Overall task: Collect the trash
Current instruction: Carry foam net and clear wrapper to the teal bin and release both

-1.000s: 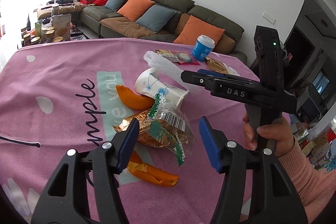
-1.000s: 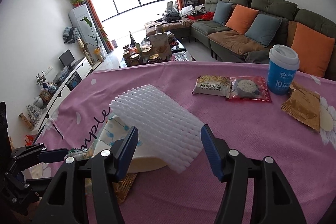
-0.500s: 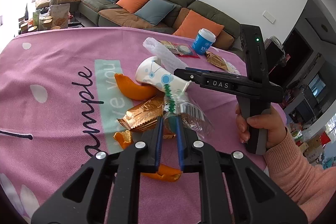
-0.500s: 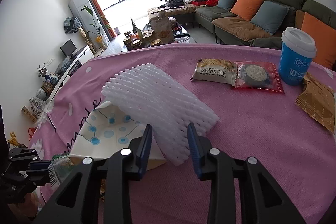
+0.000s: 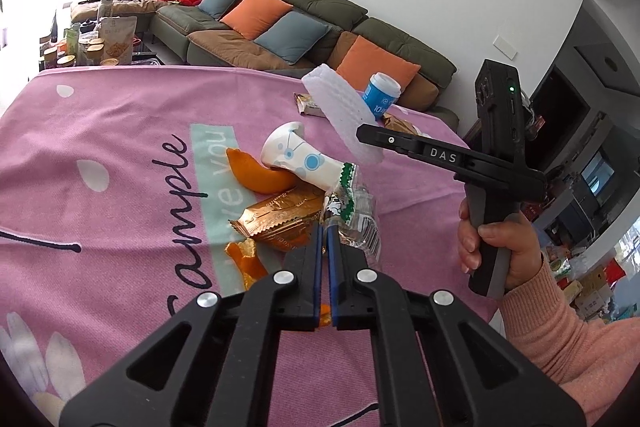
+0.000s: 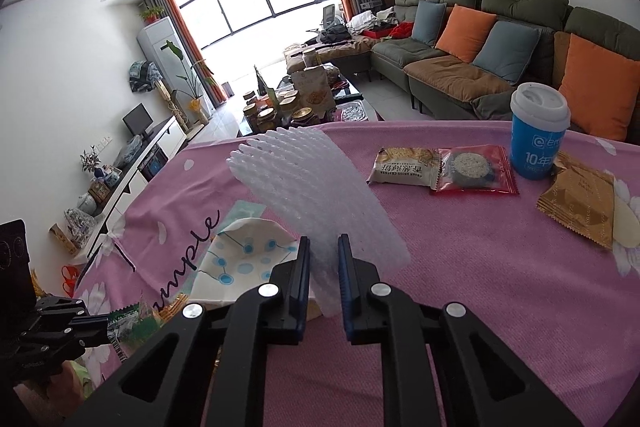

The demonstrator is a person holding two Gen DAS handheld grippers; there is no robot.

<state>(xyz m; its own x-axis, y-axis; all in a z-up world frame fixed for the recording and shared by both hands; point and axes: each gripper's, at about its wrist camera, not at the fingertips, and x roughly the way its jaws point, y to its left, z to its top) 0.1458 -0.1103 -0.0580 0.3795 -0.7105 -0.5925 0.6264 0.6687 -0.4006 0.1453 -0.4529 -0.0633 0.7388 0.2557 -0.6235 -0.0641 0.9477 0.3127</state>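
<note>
In the left wrist view my left gripper (image 5: 325, 227) is shut on a clear plastic wrapper with a green zigzag edge (image 5: 354, 205). The wrapper lies on a trash pile: a gold foil wrapper (image 5: 280, 219), orange peels (image 5: 256, 173) and a crushed white paper cup with blue dots (image 5: 296, 159). My right gripper (image 6: 323, 247) is shut on a white foam fruit net (image 6: 312, 195), which sticks up tilted above the paper cup (image 6: 244, 255). From the left wrist view the foam net (image 5: 340, 111) hangs off the table in the right gripper (image 5: 360, 133).
A pink printed cloth (image 6: 460, 267) covers the table. At its far side stand a blue lidded cup (image 6: 538, 135), two sealed snack packets (image 6: 404, 167), and a gold wrapper (image 6: 580, 203). A person's hand in a pink sleeve (image 5: 496, 251) holds the right gripper. A sofa stands beyond.
Both grippers went from wide open to shut. The left one closed on the clear wrapper; the right one closed on the foam net, which now stands up off the paper cup.
</note>
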